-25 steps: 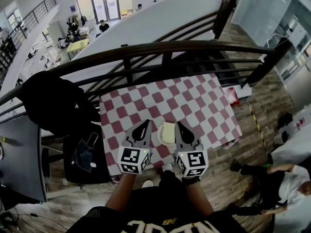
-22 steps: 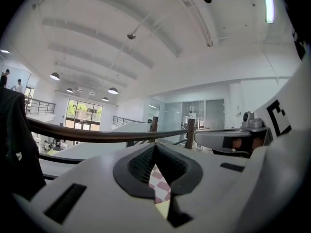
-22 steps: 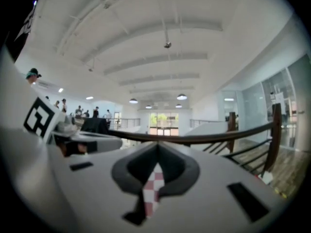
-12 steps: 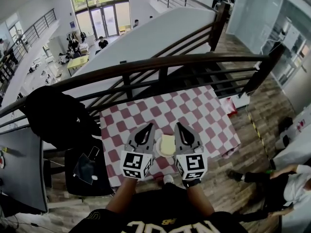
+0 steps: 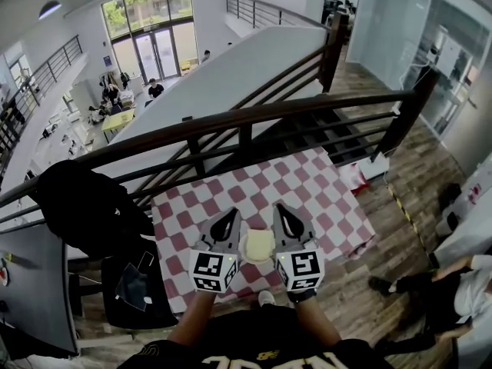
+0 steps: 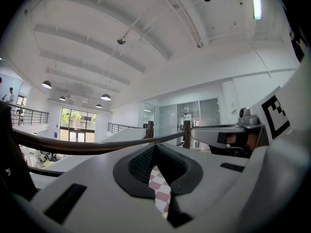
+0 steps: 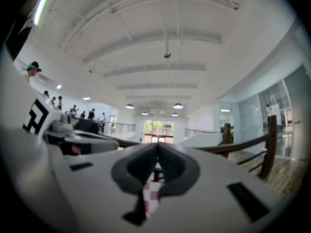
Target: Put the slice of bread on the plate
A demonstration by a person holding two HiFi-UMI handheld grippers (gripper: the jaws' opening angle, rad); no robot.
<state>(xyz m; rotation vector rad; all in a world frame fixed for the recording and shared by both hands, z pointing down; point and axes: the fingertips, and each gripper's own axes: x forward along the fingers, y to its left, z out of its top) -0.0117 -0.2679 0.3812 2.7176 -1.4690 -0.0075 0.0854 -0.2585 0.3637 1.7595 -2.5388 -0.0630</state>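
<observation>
Bread slice [image 5: 259,244] lies on the white plate [image 5: 244,256] at the checked tablecloth's [image 5: 323,198] six o'clock edge; task judged complete. Left gripper [image 5: 231,215] at the plate's nine o'clock, right gripper [image 5: 280,208] at three, both pressed together, empty. Withdraw without nudging the plate. Only the head view shows the bread; the gripper views show railing [image 6: 73,148] and a strip of cloth.

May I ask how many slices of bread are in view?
1. The slice of bread lies on the plate on the table, seen between the left gripper and the right gripper; others may be hidden.
</observation>
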